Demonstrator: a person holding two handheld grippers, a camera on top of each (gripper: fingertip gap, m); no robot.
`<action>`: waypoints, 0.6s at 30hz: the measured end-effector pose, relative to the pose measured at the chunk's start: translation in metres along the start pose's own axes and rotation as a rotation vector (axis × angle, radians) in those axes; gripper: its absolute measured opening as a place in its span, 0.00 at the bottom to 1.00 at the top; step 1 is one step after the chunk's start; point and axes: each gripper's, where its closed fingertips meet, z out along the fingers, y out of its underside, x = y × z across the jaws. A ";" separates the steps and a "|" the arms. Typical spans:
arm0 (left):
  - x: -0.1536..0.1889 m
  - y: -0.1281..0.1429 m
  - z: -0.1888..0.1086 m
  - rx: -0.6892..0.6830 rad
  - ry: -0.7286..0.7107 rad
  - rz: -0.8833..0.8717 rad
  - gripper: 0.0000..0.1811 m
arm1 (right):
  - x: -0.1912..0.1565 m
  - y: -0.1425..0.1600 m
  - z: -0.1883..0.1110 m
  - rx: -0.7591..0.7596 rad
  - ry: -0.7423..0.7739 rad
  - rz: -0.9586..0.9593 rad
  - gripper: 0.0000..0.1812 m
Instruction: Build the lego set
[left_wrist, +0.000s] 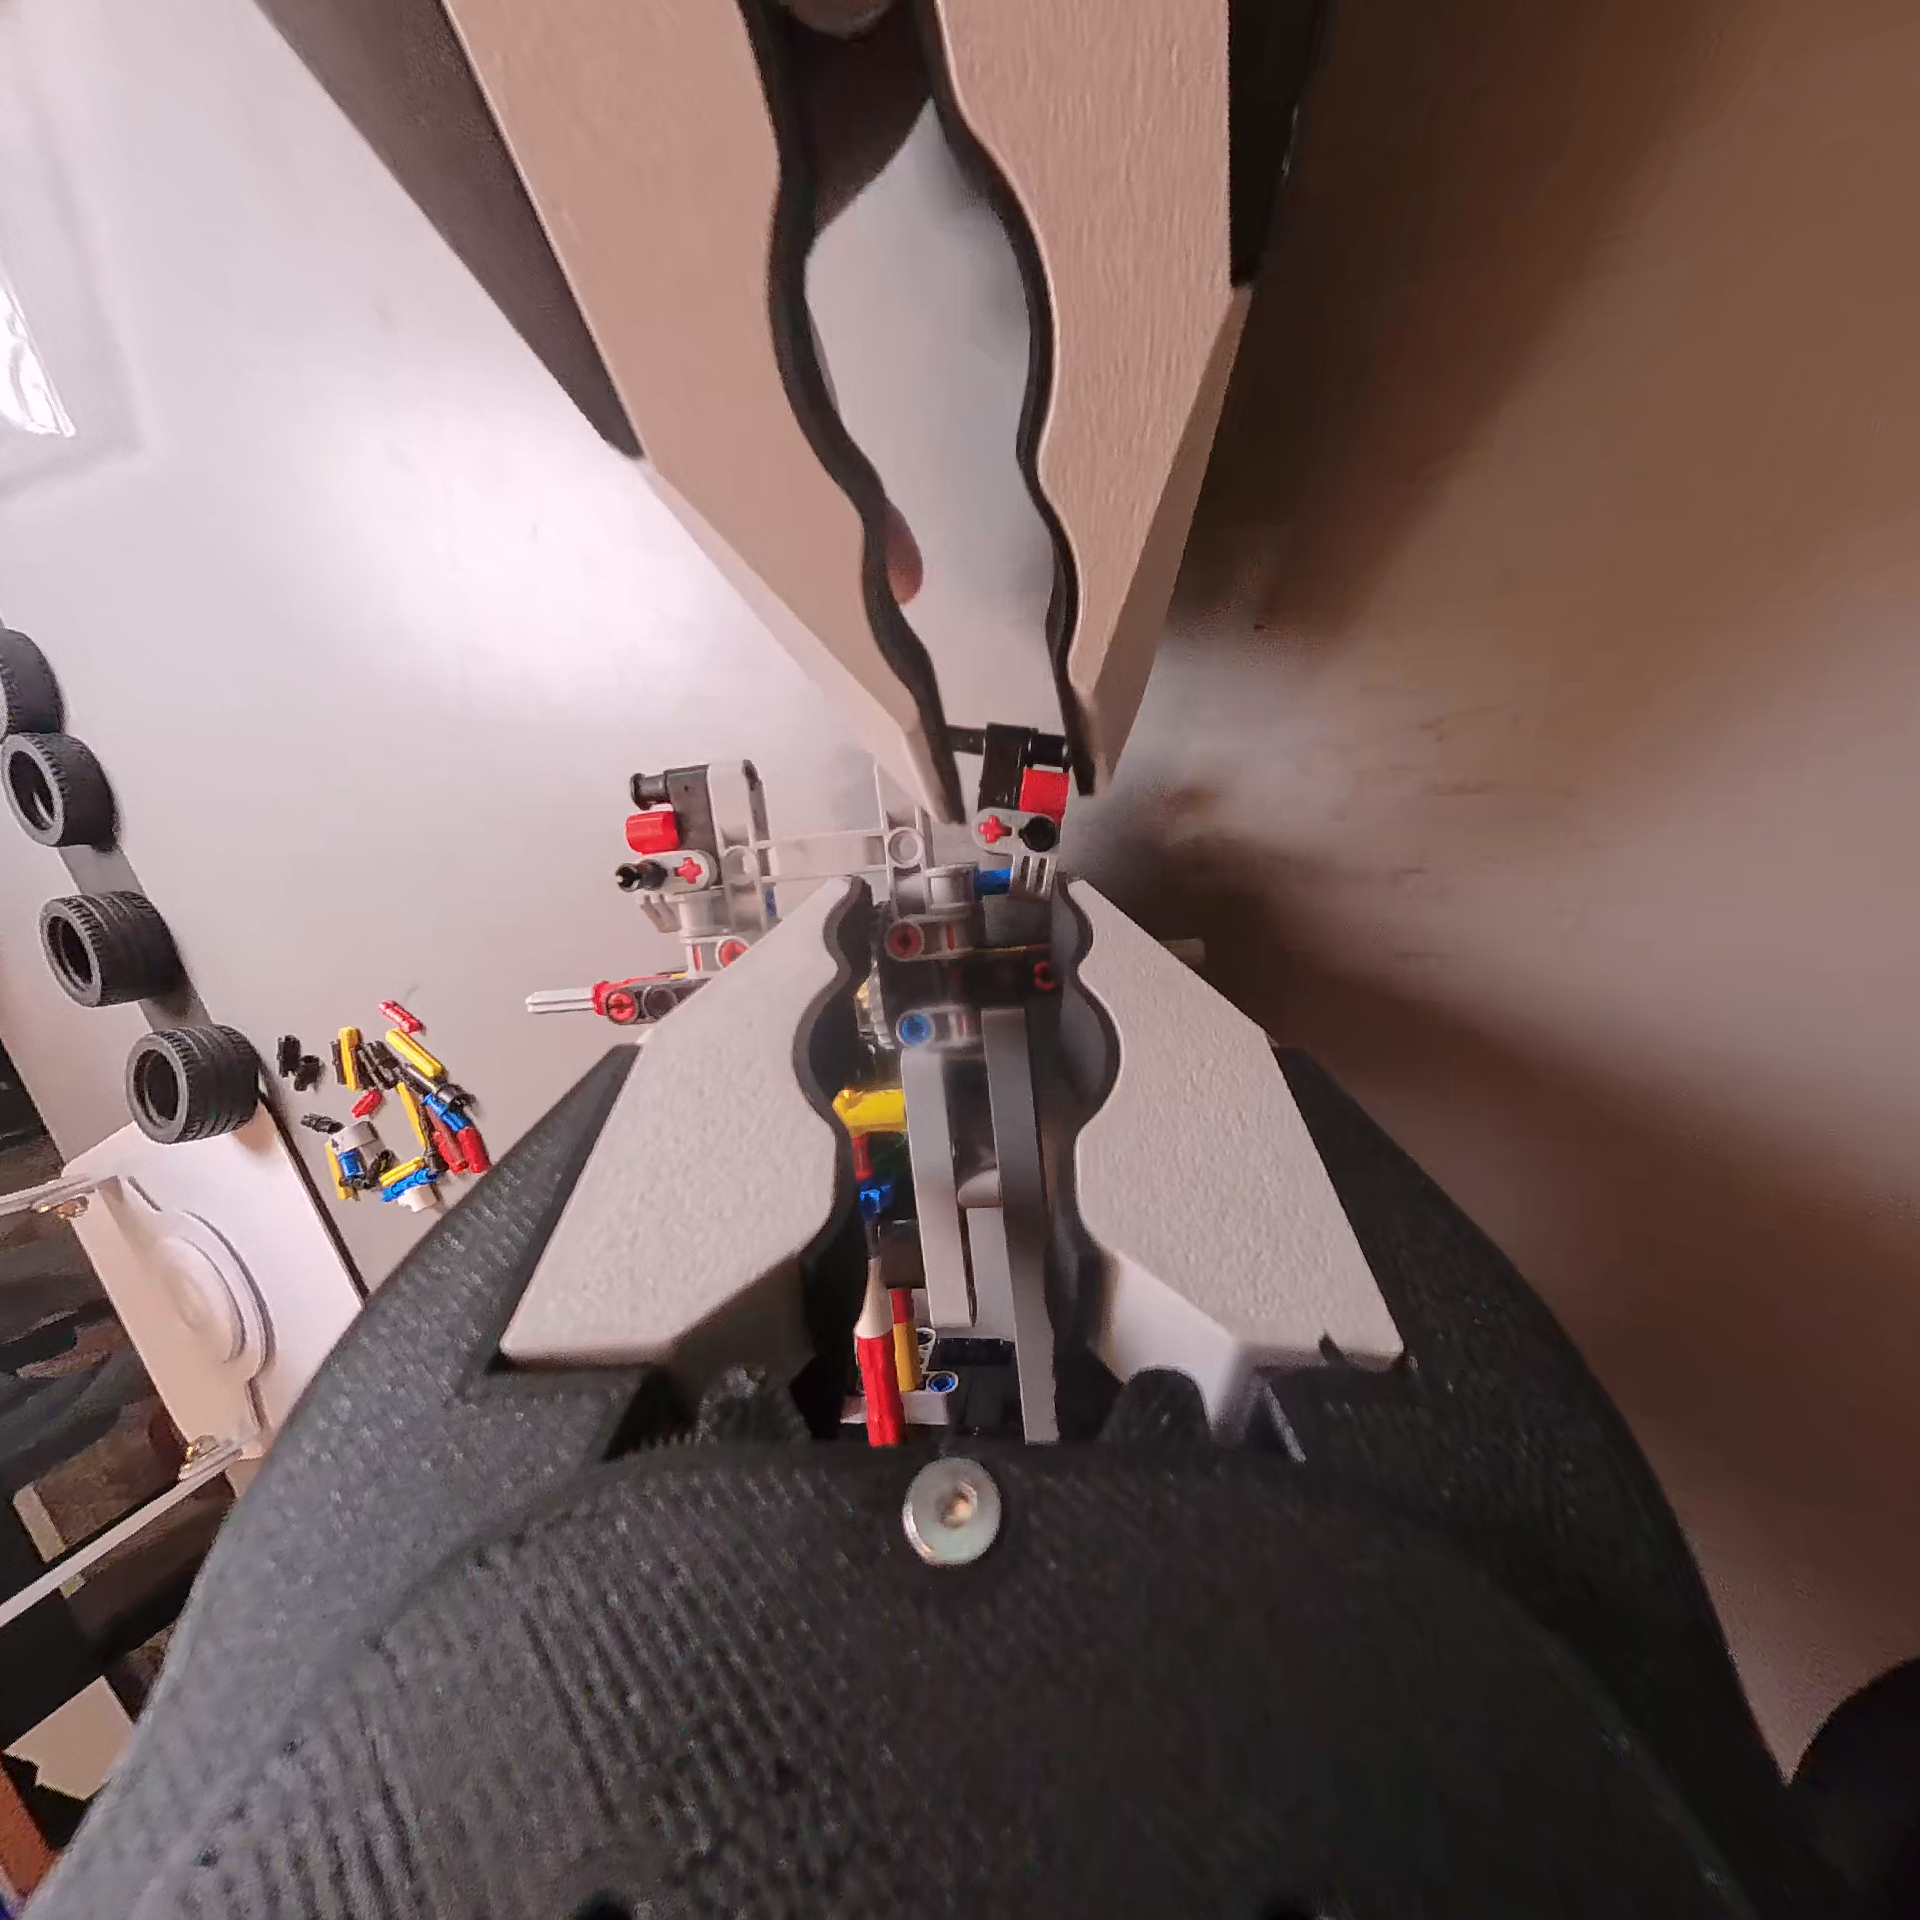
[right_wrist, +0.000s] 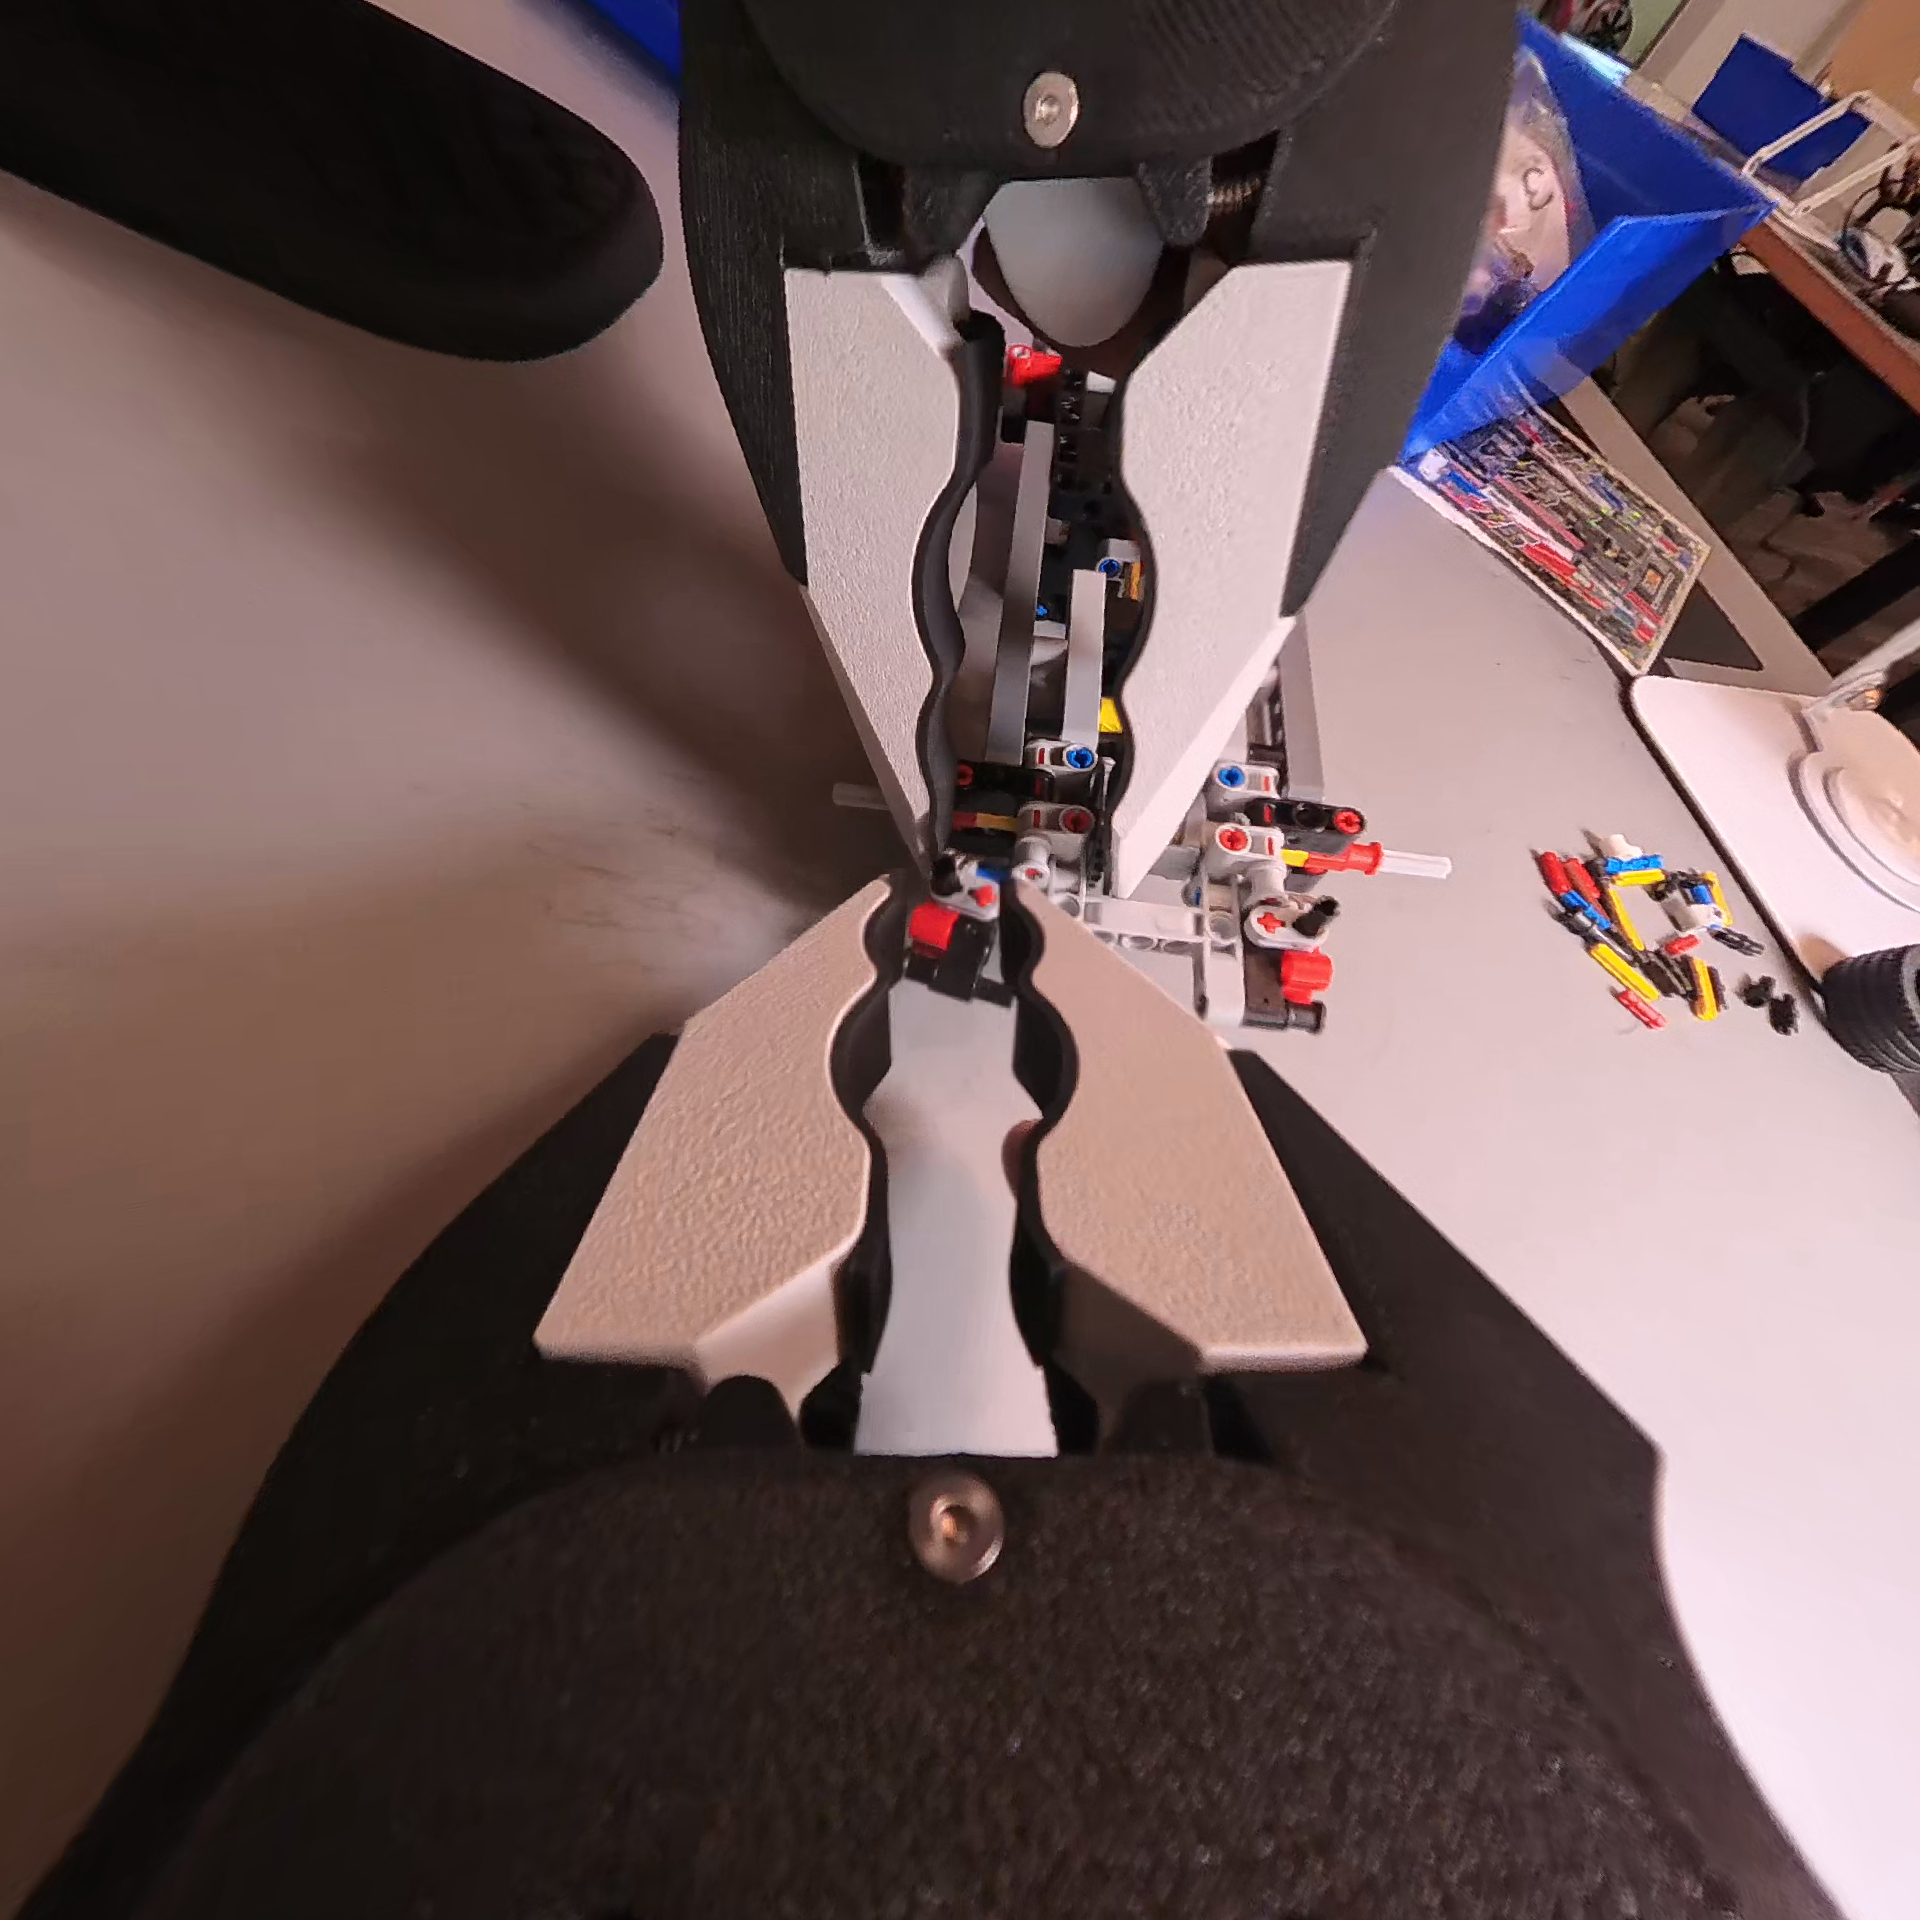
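A partly built lego chassis (left_wrist: 966, 1122), grey beams with red, blue, yellow and black pins, is clamped lengthwise between the fingers of my left gripper (left_wrist: 961, 904). It also shows in the right wrist view (right_wrist: 1049, 665), where the left gripper (right_wrist: 1023, 821) comes in from above. A side arm of the model (left_wrist: 707, 862) sticks out past the fingers. My right gripper (right_wrist: 956, 909) faces the left one tip to tip. It is shut on a small black and red piece (right_wrist: 951, 951) at the chassis's front end, touching it. The right gripper (left_wrist: 1013, 790) comes in from above in the left wrist view.
A pile of loose coloured pins and axles (left_wrist: 400, 1112) (right_wrist: 1652, 935) lies on the white table (right_wrist: 1455, 1195). Several black tyres (left_wrist: 104, 925) stand in a row beyond it. A white flat base (right_wrist: 1787, 769), an instruction sheet (right_wrist: 1569, 530) and a blue bin (right_wrist: 1610, 260) lie further off. The grippers are tip to tip, or close to it.
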 end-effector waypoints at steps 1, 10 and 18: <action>0.000 0.000 -0.001 0.004 -0.004 -0.003 0.18 | 0.002 -0.001 -0.004 0.000 0.007 0.007 0.09; -0.003 0.000 -0.005 0.036 -0.034 -0.020 0.18 | 0.013 0.022 -0.010 -0.105 0.059 0.100 0.29; -0.002 -0.001 -0.007 0.062 -0.035 -0.034 0.18 | 0.010 0.013 0.001 -0.062 0.042 0.048 0.21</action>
